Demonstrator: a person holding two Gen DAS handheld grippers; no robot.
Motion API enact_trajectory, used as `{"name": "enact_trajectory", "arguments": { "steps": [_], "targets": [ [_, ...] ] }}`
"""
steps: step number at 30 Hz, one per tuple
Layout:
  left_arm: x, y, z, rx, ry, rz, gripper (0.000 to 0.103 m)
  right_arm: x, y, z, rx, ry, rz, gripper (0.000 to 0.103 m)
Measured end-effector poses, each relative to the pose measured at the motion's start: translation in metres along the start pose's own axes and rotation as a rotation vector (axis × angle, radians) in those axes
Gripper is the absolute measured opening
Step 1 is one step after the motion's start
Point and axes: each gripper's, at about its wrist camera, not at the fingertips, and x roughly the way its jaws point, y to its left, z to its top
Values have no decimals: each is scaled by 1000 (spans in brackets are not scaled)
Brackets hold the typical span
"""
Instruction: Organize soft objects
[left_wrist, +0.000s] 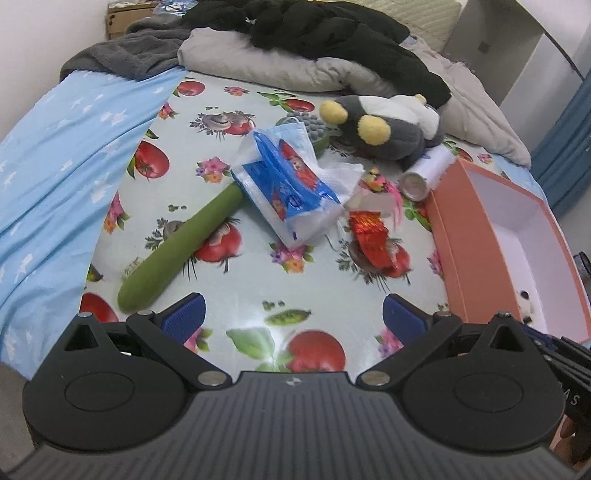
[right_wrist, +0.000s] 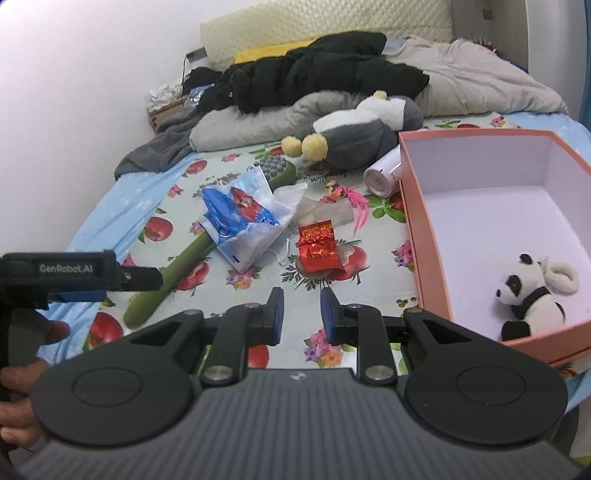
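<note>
A grey and white plush penguin (left_wrist: 388, 125) (right_wrist: 362, 136) lies at the far side of the fruit-print cloth (left_wrist: 229, 147). A small plush panda (right_wrist: 532, 295) sits inside the open pink box (left_wrist: 458, 236) (right_wrist: 410, 206) on the right. A blue tissue pack with a face mask (left_wrist: 291, 184) (right_wrist: 240, 218) lies mid-cloth, over a green massage stick (left_wrist: 181, 247) (right_wrist: 177, 266). A red foil packet (left_wrist: 369, 236) (right_wrist: 317, 247) lies nearby. My left gripper (left_wrist: 293, 314) is wide open and empty above the near cloth. My right gripper (right_wrist: 298, 314) is partly open and empty, left of the box.
A white roll (left_wrist: 428, 173) (right_wrist: 380, 177) and a small pink feathered toy (left_wrist: 380, 184) (right_wrist: 351, 199) lie by the box. Grey pillows (left_wrist: 280, 70) and black clothing (left_wrist: 332, 33) are piled at the back. A light blue sheet (left_wrist: 55, 155) covers the left.
</note>
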Motion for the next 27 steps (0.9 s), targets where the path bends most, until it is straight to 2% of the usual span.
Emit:
{"name": "enact_trajectory", "arguments": {
  "steps": [4, 12, 14, 16, 20, 21, 27],
  "targets": [
    [18, 4, 9, -2, -31, -18, 103, 23, -3, 6, -2, 27, 13, 26],
    [63, 7, 34, -52, -34, -34, 101, 75, -13, 23, 1, 76, 9, 26],
    [74, 8, 40, -59, -27, -50, 92, 92, -16, 27, 12, 95, 5, 52],
    [87, 9, 48, -72, -20, -53, 82, 105, -17, 34, 13, 83, 11, 59],
    [107, 13, 63, -127, -24, -80, 76, 131, -19, 43, 6, 79, 3, 60],
    [112, 12, 67, -129, -27, -81, 71, 139, -21, 44, 16, 87, 4, 60],
    [141, 14, 84, -137, -19, -82, 64, 183, -28, 45, 44, 131, -9, 60]
  ]
}}
